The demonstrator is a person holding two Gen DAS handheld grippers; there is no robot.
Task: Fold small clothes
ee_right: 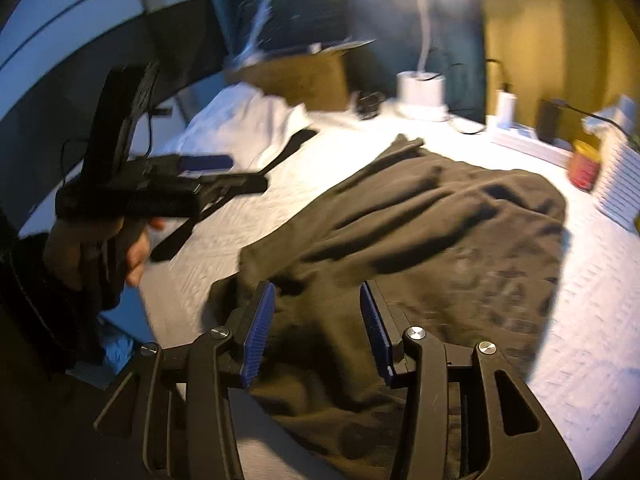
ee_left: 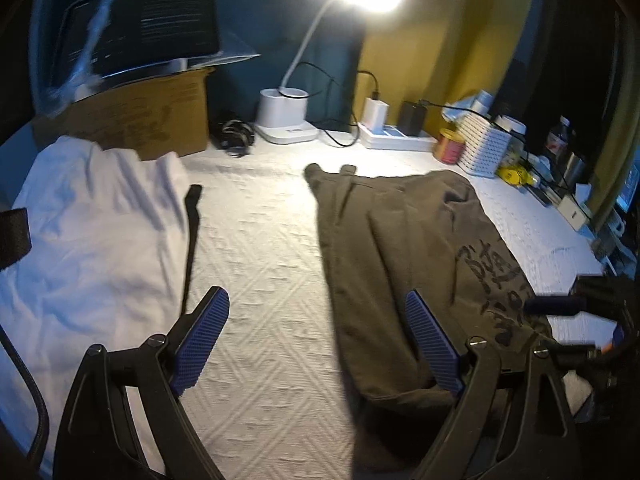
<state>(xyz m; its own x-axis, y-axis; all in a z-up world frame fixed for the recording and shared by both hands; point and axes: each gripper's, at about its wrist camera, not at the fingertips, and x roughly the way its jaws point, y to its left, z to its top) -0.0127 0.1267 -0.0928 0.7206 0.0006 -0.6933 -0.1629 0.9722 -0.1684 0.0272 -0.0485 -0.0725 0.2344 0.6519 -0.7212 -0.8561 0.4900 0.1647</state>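
An olive-green garment (ee_left: 400, 248) with black print lies spread on the white textured cover (ee_left: 264, 264), its narrow end pointing away. My left gripper (ee_left: 316, 294) hovers open and wide over the cover at the garment's left edge, with nothing between its blue pads (ee_left: 200, 332). In the right wrist view my right gripper (ee_right: 316, 286) stands open just above the near part of the olive garment (ee_right: 420, 220), and no cloth is pinched. The left gripper (ee_right: 200, 168) shows there at the left, held by a hand (ee_right: 136, 248). The right gripper's tip (ee_left: 560, 305) shows at the right edge of the left wrist view.
A white garment (ee_left: 92, 220) with a black strap (ee_left: 192, 240) lies at the left. Behind it stands a cardboard box (ee_left: 152, 116) with a dark screen on top. A lamp base (ee_left: 282, 114), a power strip (ee_left: 396, 138), a red can (ee_left: 450, 146) and a white basket (ee_left: 482, 148) line the back.
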